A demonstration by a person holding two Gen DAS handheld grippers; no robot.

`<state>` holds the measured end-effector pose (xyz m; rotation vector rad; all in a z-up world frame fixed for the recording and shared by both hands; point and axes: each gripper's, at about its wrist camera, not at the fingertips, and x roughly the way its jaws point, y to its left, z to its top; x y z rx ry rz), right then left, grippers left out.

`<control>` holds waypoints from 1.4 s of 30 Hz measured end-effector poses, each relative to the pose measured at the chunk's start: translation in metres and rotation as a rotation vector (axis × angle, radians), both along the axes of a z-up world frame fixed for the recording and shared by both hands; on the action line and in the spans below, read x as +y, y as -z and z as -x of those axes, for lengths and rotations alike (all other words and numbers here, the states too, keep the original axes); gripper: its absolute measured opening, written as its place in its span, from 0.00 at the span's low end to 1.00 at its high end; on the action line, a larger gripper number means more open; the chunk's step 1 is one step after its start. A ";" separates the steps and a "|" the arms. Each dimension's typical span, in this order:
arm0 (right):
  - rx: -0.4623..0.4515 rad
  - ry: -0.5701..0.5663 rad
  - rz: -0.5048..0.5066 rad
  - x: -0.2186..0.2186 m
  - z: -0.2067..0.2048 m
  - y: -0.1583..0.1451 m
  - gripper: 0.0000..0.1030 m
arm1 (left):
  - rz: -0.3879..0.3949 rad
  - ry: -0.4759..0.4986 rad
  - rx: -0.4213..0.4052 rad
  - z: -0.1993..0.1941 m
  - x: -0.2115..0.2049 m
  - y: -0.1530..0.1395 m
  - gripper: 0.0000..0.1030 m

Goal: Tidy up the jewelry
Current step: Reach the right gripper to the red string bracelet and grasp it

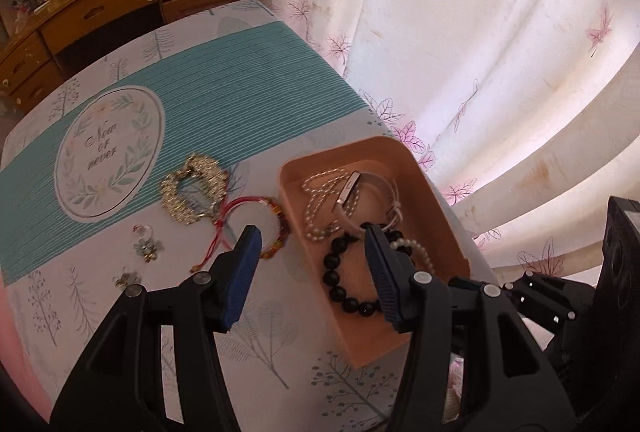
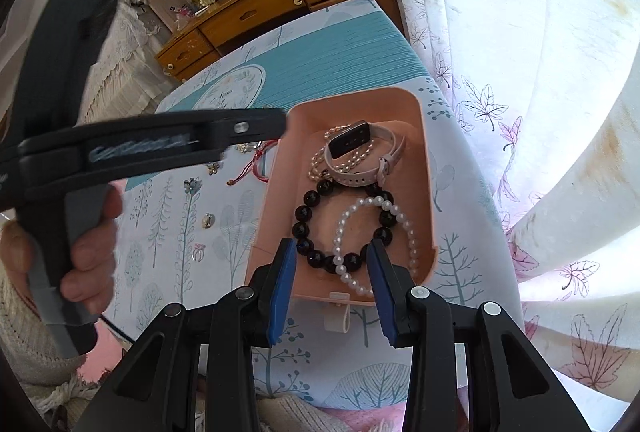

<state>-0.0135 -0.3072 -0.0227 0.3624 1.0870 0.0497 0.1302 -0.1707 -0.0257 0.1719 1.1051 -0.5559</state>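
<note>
Left gripper (image 1: 310, 232) stands wide apart and holds nothing, its 2 blue fingers straddling the near-left wall of the pink tray (image 1: 424, 168); right gripper (image 2: 331, 246) stands partly spread and empty above the tray's near end, gripping nothing. Tray, at the desk (image 1: 256, 316) edge beside the curtain (image 1: 480, 32), contains a black bead bracelet (image 2: 310, 216), a round pearl bracelet (image 2: 400, 216), a pearl strand (image 1: 320, 200) and a watch with a pale strap (image 2: 352, 142). On the patterned cloth left of the tray lie a gold chain (image 1: 192, 192), touching a red cord bracelet (image 1: 276, 228), and several small pieces (image 1: 149, 248). A hand (image 2: 90, 252) grips the left gripper's handle.
</note>
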 end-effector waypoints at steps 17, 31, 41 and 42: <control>0.029 -0.179 0.100 0.079 -0.031 -0.007 0.36 | -0.039 -0.319 0.016 0.046 0.198 0.018 0.49; 0.120 -0.449 0.263 0.129 -0.151 -0.025 0.36 | 0.002 -0.397 0.011 0.040 0.226 0.015 0.49; 0.350 -0.550 0.331 0.137 -0.236 0.038 0.36 | 0.047 -0.418 -0.003 0.008 0.215 0.002 0.49; 0.372 -0.560 0.341 0.137 -0.241 0.045 0.36 | 0.053 -0.416 0.002 0.006 0.212 0.003 0.49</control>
